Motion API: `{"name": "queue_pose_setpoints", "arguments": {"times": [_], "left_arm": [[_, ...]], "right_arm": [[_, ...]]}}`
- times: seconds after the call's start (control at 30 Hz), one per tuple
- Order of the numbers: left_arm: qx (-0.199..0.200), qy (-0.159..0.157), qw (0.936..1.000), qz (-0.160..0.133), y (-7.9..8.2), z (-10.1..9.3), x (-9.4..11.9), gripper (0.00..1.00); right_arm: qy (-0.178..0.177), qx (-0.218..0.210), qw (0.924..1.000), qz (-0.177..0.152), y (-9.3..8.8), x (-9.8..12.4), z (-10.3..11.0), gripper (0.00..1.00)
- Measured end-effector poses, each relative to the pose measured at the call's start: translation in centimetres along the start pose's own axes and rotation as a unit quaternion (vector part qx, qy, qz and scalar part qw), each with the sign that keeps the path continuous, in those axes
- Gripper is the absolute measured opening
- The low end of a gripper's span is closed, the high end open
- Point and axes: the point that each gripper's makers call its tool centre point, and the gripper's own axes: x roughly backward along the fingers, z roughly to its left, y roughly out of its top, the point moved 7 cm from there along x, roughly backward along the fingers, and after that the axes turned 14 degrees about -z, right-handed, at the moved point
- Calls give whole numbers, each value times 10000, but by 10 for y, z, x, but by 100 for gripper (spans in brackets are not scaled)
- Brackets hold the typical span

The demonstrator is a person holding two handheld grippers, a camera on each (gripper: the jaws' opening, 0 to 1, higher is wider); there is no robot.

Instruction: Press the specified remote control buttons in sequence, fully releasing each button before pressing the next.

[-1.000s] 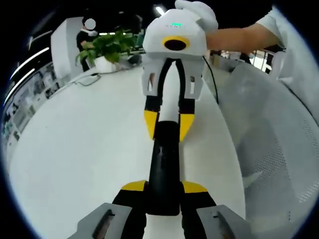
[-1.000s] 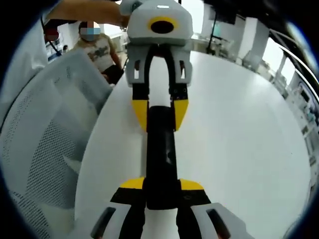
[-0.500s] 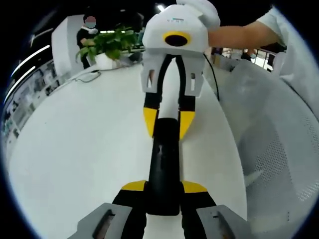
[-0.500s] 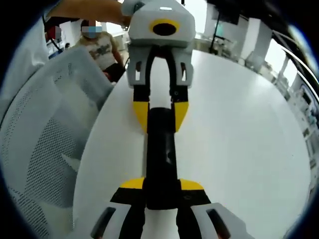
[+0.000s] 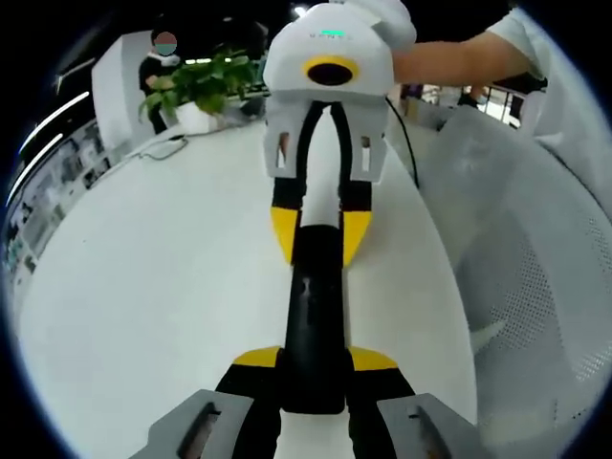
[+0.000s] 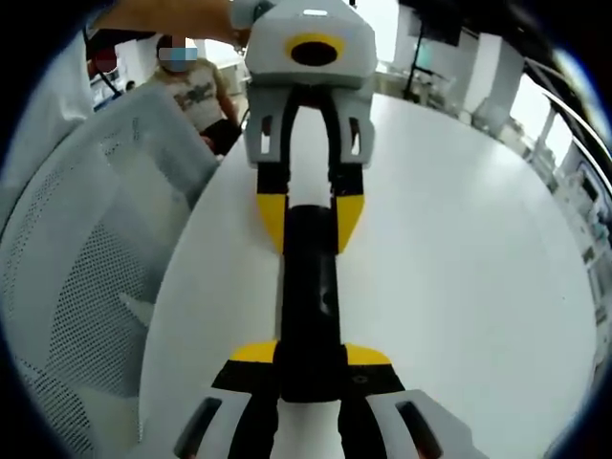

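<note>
Both claws (image 5: 316,368) (image 6: 311,368) clamp the black remote (image 5: 314,316), buttons indistinct.

Both cameras sit low and close over the black remote control (image 5: 314,316), one at each end, looking along it and facing each other. The left gripper view looks past it toward a potted plant (image 5: 196,91); the right gripper view sees the remote control (image 6: 309,296) likewise. They share the remote control and the white table (image 5: 143,277).

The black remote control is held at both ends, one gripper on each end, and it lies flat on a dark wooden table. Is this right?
Not quite: the table is white, not dark wooden, as the left gripper view shows. The rest stands: the black remote control is held at both ends, by the left gripper and the right gripper.
</note>
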Motion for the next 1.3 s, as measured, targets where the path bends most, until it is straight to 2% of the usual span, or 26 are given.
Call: {"name": "queue_pose_setpoints", "arguments": {"times": [1.3], "left_arm": [[-241, 9, 9997, -42, 1, -1, -1, 24]], "right_arm": [[43, 67, 9999, 128, 1, 0, -1, 20]]}}
